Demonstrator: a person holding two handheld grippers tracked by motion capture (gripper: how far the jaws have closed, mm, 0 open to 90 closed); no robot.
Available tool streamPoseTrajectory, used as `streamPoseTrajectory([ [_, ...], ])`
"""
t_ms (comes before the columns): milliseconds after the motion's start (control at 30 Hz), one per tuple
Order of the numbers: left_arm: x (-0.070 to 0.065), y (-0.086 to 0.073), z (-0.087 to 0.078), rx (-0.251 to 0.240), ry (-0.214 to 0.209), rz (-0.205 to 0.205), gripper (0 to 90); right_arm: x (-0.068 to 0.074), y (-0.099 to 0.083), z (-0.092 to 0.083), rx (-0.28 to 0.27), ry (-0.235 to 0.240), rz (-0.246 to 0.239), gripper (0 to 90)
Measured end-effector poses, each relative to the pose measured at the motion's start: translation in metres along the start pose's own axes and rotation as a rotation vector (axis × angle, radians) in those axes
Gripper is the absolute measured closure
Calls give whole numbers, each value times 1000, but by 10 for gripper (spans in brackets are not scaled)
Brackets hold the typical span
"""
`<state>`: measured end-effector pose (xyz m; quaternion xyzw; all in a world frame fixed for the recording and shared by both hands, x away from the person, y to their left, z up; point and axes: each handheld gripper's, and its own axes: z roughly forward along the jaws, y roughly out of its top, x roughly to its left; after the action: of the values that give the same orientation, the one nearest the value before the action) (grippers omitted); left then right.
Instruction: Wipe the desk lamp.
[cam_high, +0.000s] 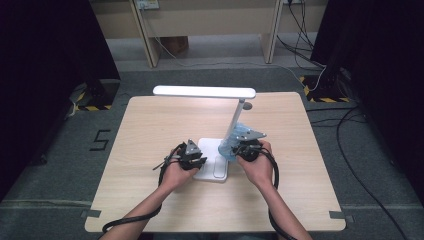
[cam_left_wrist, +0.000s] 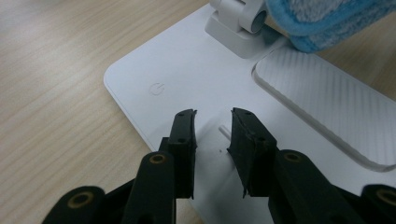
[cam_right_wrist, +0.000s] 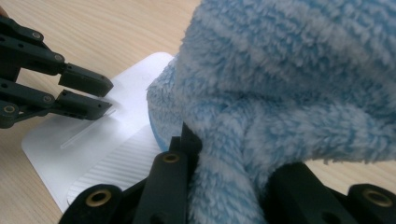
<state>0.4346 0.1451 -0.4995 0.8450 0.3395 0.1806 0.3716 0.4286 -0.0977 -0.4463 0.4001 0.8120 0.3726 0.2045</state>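
Fluffy blue cloth sits bunched between the right gripper's black jaws, which are clamped on a fold of it; the pile is thick, soft and ribbed in pale and deeper blue bands. Just beyond and below that bundle lies the lamp base, a flat white plastic slab with rounded corners and a ribbed, carbon-weave inset panel. Across the base from the right gripper, the left gripper comes in from the side with its jaw tips hanging low over the smooth white part.

From the left gripper's own camera, its jaws stand close together with only a narrow gap, nothing caught between them, tips resting at or just above the lamp base. A faint power symbol is moulded into the plastic ahead of the left jaw. Farther ahead, the lamp's hinge block rises from the slab, and the cloth presses against its far side, showing a stitched edge band.

In the high view, the left gripper and right gripper flank the base, the cloth wrapped around the foot of the slanted white lamp arm. Above them stretches the lit lamp head, a long slim bar. All rests on a pale wood-grain table with rounded corners; dark cables trail on the grey floor to the right.
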Motion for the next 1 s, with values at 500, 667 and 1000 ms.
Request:
streamPoseTrajectory([
  [500,0,0,0,-2,3,5,697,-8,-7,22,53,46,40,761],
  [667,0,0,0,-3,2,4,699,-10,-7,29,76,55,41,761],
  [1000,0,0,0,-5,0,1,703,-11,-9,36,113,75,36,767],
])
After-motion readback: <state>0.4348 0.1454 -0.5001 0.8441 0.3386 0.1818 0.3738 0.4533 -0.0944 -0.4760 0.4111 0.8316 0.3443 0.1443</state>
